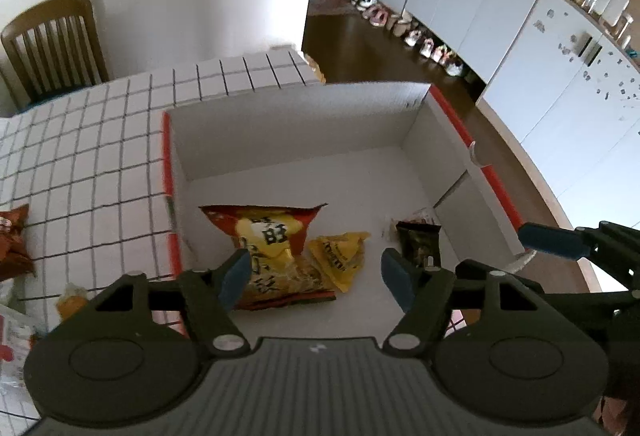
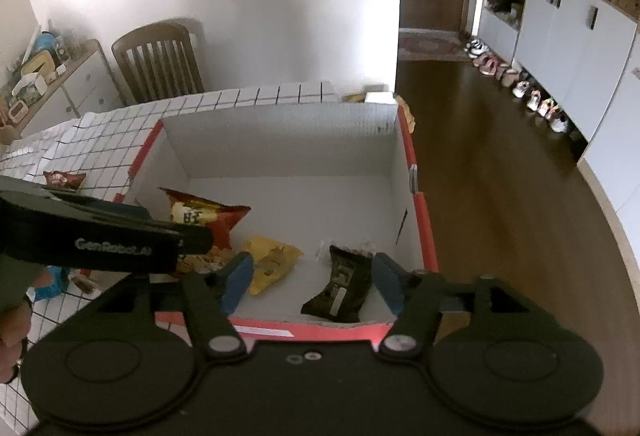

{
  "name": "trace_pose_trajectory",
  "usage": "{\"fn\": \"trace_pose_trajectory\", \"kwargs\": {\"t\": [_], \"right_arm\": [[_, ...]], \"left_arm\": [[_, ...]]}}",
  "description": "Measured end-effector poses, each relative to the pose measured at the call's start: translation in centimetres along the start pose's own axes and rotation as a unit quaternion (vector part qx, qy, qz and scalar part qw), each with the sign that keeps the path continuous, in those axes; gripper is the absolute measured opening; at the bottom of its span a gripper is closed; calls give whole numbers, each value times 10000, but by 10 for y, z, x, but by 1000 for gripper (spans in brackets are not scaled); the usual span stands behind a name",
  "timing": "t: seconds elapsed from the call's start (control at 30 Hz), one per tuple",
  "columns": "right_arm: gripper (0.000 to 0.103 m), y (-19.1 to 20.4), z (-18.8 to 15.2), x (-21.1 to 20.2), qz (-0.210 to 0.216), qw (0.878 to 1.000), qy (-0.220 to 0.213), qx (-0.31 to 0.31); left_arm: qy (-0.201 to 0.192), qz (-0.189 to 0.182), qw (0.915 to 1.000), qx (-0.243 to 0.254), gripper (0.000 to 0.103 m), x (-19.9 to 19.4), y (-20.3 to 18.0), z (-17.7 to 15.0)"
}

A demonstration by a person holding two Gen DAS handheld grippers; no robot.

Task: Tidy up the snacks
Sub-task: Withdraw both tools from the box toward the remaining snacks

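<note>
A white cardboard box with red edges [image 1: 304, 124] [image 2: 288, 140] sits on the tiled table. In it lie a red and yellow snack bag [image 1: 276, 236] [image 2: 200, 216], a small yellow packet [image 1: 340, 252] [image 2: 272, 260] and a dark packet [image 1: 418, 240] [image 2: 340, 284]. My left gripper [image 1: 316, 278] is open and empty above the box's near side. My right gripper [image 2: 314, 282] is open and empty over the box's near edge, with the dark packet lying between its fingers below. The right gripper's blue fingertip [image 1: 552, 240] shows in the left wrist view.
The white tiled table [image 1: 88, 156] [image 2: 248, 96] holds more snack bags at the left: a brown one [image 1: 12, 240] [image 2: 64, 178] and others near the edge [image 1: 72, 300]. A wooden chair [image 1: 56, 44] [image 2: 160, 60] stands behind. The floor [image 2: 480, 156] drops off to the right.
</note>
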State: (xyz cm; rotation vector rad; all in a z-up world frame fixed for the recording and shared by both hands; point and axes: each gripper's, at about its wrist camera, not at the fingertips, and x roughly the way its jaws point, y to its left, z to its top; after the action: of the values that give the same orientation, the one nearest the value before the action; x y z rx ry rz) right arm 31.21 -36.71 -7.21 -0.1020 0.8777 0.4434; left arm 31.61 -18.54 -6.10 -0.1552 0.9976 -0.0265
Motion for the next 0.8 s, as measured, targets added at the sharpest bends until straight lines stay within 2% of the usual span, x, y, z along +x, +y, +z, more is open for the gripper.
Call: {"fn": "trace_pose_trajectory", "kwargs": {"t": [0.27,0.53,0.63,0.8], "right_arm": [[84,28,-5,-24,-84,9996,-251,75],[90,66,-18,-47,93,9987,-477,179],[95,84,-24,-56,148,9982,-560,154],[98,114,-29,-68,240,9975,-664,93]], "left_arm": [[-324,-144,9993,137,74,-47,24,-13],[-566,-324,9975,275,74,-95,55,-36],[-654,-384,9968,260,74,-112,73,-45],[-705,-414,9965,198,76,-132,102,-61]]}}
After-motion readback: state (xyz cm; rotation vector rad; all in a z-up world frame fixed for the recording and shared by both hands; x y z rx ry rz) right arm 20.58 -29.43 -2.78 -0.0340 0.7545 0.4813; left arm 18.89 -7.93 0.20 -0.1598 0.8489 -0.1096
